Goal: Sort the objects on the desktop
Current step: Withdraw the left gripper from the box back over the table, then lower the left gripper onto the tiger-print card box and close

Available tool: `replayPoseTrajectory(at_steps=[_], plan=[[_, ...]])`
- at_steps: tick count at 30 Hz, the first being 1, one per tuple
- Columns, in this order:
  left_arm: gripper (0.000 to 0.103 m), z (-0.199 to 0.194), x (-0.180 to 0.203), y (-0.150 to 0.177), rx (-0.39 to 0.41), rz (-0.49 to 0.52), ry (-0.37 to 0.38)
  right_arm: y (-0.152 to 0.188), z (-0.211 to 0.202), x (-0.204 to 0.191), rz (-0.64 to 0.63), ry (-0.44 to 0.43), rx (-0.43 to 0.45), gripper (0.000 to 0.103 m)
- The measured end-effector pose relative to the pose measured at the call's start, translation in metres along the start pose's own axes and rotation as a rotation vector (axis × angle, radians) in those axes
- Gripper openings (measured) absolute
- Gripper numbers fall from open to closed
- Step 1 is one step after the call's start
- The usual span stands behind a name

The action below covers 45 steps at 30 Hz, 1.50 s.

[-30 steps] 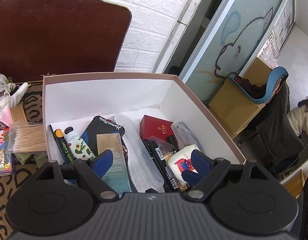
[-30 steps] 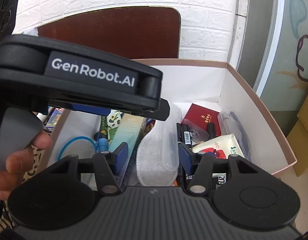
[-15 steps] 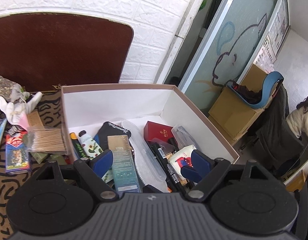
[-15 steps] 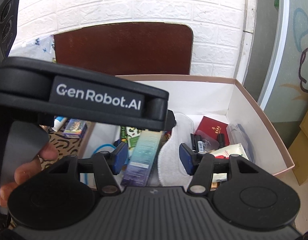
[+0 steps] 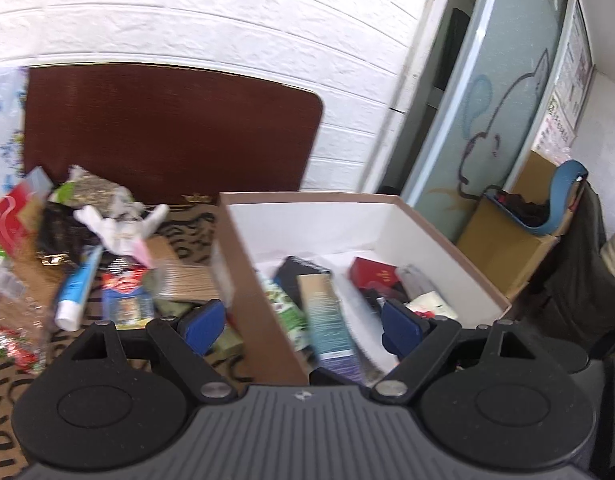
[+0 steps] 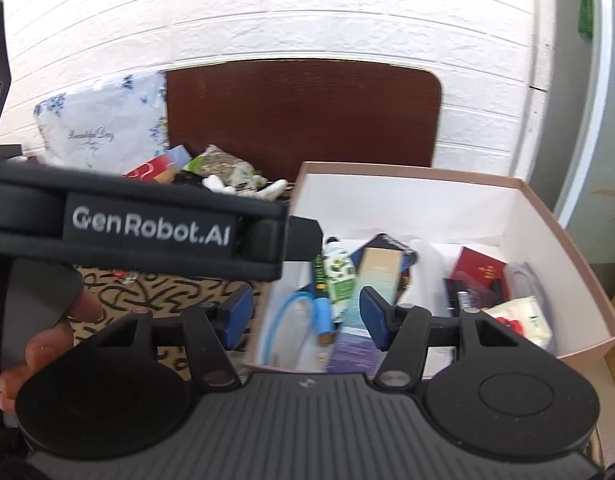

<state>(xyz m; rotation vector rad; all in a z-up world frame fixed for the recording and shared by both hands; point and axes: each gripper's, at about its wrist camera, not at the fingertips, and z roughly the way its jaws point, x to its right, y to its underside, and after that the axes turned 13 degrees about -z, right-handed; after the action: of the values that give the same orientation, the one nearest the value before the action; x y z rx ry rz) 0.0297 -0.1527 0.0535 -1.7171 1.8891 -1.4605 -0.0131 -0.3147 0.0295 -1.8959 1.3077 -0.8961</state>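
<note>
A white box with a brown rim (image 5: 447,232) holds several items, among them a tall teal carton (image 5: 327,320) and a red case (image 5: 377,276). My left gripper (image 5: 301,326) is open and empty above the box's left wall. To its left, loose items lie on the patterned cloth: a blue and white tube (image 5: 77,292), a pack of cotton swabs (image 5: 187,282) and a white glove (image 5: 119,228). My right gripper (image 6: 306,318) hangs over the box's (image 6: 547,216) near left corner. Its jaws are opening, with nothing pressed between them. Below it lie a blue cable (image 6: 291,312) and a green tube (image 6: 339,276).
The left gripper's black body (image 6: 147,228) and the hand holding it (image 6: 47,344) fill the left of the right wrist view. A dark brown board (image 5: 167,128) leans on the white brick wall. A floral bag (image 6: 103,132) stands at back left; a cardboard carton (image 5: 503,248) sits right of the box.
My left gripper has swung left, from over the box's contents to its left wall, bringing the table clutter into view. The right gripper has drifted left and its jaws have widened slightly.
</note>
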Motion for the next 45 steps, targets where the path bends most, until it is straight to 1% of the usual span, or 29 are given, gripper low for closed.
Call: replayPoseTrajectory(at_steps=[3, 8, 12, 17, 22, 24, 26, 33, 42, 45], plan=[[0.088, -0.010, -0.014, 0.003, 0.014, -0.015, -0.026, -0.003, 0.007, -0.014, -0.008, -0.028, 0.002, 0.059], [0.088, -0.029, -0.043, 0.012, 0.049, -0.025, -0.075, -0.011, -0.002, -0.053, -0.036, -0.076, 0.008, 0.060], [0.089, -0.039, -0.069, 0.018, 0.047, -0.082, -0.107, -0.013, 0.002, -0.076, -0.061, -0.113, 0.016, 0.061], [0.089, -0.044, -0.095, 0.022, 0.044, -0.129, -0.137, -0.015, 0.018, -0.104, -0.095, -0.149, 0.010, 0.063], [0.089, -0.041, -0.120, 0.023, 0.038, -0.165, -0.169, -0.014, 0.032, -0.129, -0.136, -0.131, 0.017, 0.080], [0.089, -0.039, -0.129, 0.024, 0.030, -0.175, -0.178, -0.015, 0.039, -0.137, -0.151, -0.135, 0.006, 0.080], [0.088, -0.036, -0.137, 0.024, 0.018, -0.189, -0.187, -0.015, 0.045, -0.143, -0.157, -0.141, -0.009, 0.080], [0.088, -0.024, -0.157, 0.020, 0.003, -0.207, -0.171, -0.012, 0.068, -0.159, -0.188, -0.141, -0.021, 0.080], [0.086, 0.000, -0.178, 0.010, -0.022, -0.237, -0.166, -0.011, 0.100, -0.158, -0.168, -0.157, -0.039, 0.080], [0.084, 0.008, -0.180, 0.006, -0.032, -0.232, -0.153, -0.010, 0.112, -0.157, -0.162, -0.151, -0.048, 0.080]])
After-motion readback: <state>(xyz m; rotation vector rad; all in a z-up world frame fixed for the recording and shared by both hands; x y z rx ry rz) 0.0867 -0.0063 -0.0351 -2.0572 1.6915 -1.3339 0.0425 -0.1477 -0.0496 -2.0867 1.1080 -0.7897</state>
